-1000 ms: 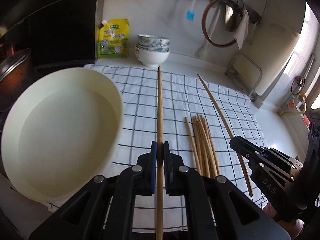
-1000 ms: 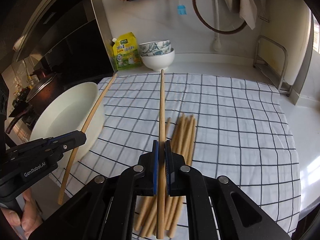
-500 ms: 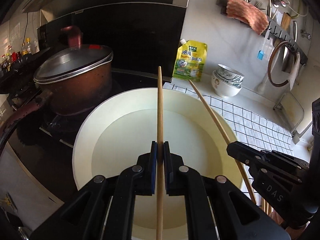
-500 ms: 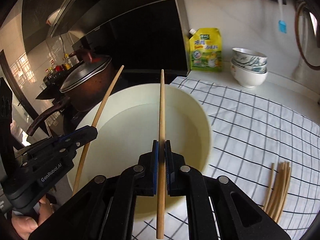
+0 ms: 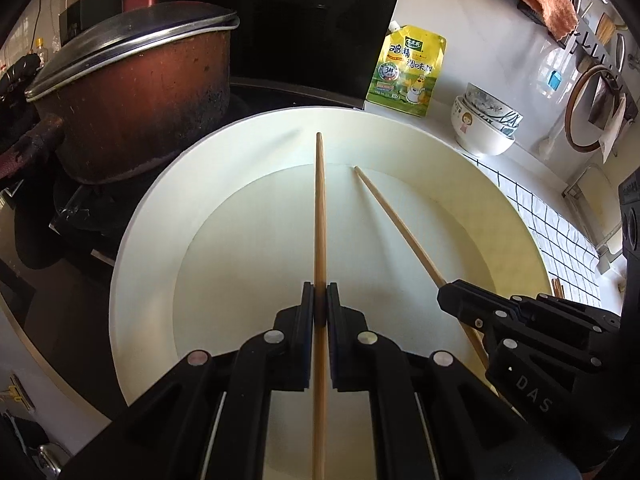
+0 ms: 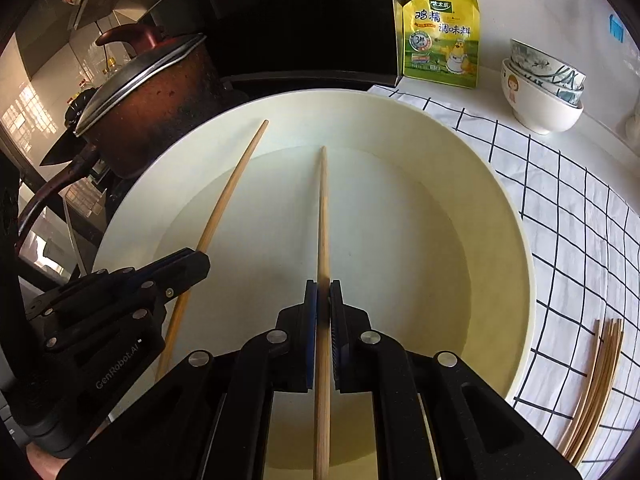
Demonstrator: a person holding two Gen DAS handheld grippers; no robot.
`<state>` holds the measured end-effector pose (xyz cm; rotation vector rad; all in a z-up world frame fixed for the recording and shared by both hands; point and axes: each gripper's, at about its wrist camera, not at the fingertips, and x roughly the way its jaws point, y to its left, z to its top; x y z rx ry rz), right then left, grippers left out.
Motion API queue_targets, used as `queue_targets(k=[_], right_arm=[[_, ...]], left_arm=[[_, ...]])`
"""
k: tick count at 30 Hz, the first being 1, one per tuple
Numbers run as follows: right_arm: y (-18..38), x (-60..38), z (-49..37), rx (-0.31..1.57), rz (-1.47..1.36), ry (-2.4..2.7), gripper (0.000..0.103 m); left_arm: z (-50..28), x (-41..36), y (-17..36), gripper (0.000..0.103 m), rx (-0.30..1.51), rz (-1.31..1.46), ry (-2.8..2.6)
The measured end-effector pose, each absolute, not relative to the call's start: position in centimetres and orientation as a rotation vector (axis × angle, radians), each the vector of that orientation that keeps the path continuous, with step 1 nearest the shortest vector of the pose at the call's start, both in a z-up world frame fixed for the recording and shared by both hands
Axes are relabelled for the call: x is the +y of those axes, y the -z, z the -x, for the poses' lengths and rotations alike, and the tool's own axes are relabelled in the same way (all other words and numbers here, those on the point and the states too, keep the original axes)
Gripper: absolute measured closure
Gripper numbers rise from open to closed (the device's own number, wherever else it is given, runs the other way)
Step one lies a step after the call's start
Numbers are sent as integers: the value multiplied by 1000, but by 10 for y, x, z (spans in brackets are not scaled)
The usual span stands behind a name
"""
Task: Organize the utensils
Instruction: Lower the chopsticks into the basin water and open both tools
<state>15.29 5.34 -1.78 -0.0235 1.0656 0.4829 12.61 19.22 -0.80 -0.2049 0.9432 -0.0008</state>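
Each hand-held gripper is clenched on one chopstick over the cream basin [image 5: 132, 240]: the left hand-held gripper [image 5: 320, 308] grips the left chopstick [image 5: 320, 208], the right hand-held gripper [image 6: 323, 304] the right chopstick [image 6: 323, 216].

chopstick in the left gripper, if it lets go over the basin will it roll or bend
The chopstick looks like thin stiff wood, dead straight past the left gripper, so bending seems unlikely. It looks round and slim, so it would probably roll on the basin floor until its sloped wall stops it. Likely very light.
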Motion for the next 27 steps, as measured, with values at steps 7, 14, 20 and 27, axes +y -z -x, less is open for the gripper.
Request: queue_targets(k=[7,14,20,27], right_arm=[[9,46,-148,1019,19,-465,93],[0,34,-137,983,-2,-456,93],[-6,23,-126,965,-42,-472,93],[-13,10,-111,931,-61,-471,93]], left_arm=[[-121,196,8,56,923,214,-23],[-107,193,-3,54,886,215,-49],[-94,187,-10,53,878,221,-35],[-76,176,-16,51,867,195,-54]])
